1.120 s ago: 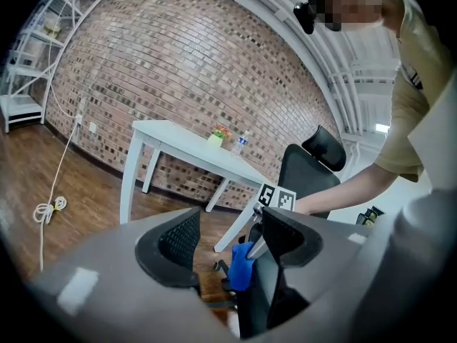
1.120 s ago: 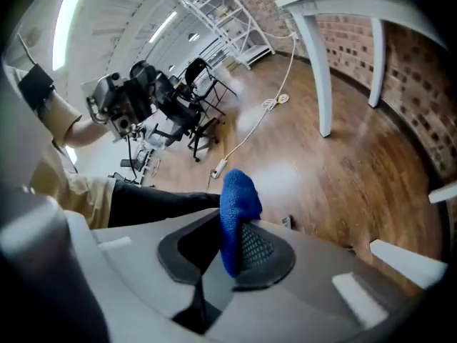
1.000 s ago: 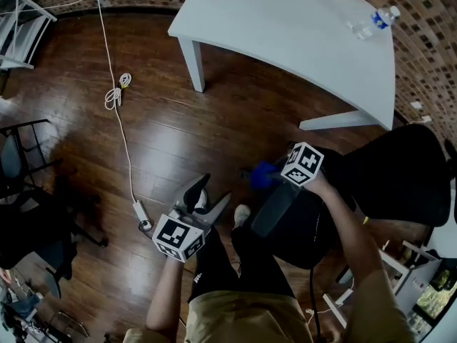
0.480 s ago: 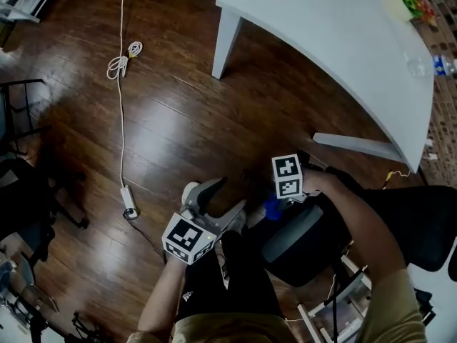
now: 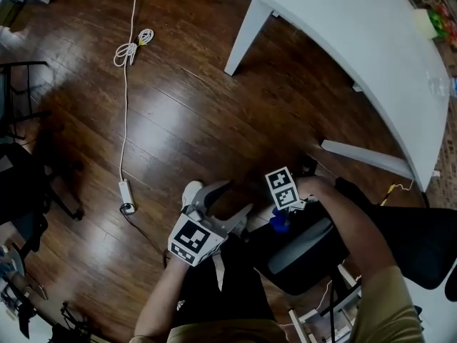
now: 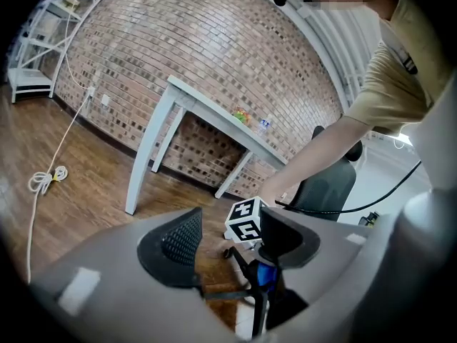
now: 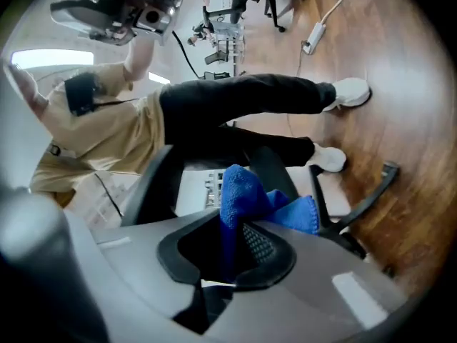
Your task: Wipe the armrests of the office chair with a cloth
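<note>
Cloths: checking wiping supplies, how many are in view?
1: the blue cloth, pinched in the right gripper near the office chair's armrest. The left gripper is empty. Others may be hidden.

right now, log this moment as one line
left gripper: open, empty | right gripper: shut on blue cloth | cloth at front end of armrest

Left tool [image 5: 240,195] agape (empty), right tool [image 7: 227,256] pinching cloth [image 7: 243,191]
</note>
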Demonstrator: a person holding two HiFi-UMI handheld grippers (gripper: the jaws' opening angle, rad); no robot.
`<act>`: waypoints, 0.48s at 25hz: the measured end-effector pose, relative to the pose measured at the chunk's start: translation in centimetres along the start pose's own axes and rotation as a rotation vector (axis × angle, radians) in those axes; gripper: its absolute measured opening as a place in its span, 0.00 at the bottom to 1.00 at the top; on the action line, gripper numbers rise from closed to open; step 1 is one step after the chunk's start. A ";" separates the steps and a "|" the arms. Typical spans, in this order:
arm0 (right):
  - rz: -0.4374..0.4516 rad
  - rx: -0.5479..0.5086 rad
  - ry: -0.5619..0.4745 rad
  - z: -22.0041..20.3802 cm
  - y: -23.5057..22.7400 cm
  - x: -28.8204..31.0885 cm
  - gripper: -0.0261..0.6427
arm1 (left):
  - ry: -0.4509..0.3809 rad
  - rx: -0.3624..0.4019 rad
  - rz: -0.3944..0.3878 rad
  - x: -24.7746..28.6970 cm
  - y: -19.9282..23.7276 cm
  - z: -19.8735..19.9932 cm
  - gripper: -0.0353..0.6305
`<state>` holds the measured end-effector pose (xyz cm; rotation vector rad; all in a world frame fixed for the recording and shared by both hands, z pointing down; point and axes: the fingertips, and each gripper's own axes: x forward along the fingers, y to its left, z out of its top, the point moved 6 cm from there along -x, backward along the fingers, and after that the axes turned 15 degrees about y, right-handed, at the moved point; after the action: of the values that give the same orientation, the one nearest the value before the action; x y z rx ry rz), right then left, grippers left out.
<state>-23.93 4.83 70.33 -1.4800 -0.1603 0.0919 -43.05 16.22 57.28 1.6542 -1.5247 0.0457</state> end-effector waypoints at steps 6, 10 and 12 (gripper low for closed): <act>-0.313 0.111 -0.076 -2.1 -7.1 0.3 0.09 | -0.005 -0.015 -0.001 0.5 0.7 -1.0 0.42; -0.455 0.273 -0.167 -3.8 -11.4 -0.1 0.09 | -0.001 -0.027 0.008 1.0 1.2 -2.0 0.42; -0.505 0.385 -0.203 -4.7 -12.8 -0.1 0.09 | 0.011 -0.027 0.001 1.0 1.1 -2.7 0.42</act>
<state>-23.73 -0.97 82.63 -1.0105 -0.6401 -0.1306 -42.34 17.11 60.13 1.6292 -1.5117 0.0348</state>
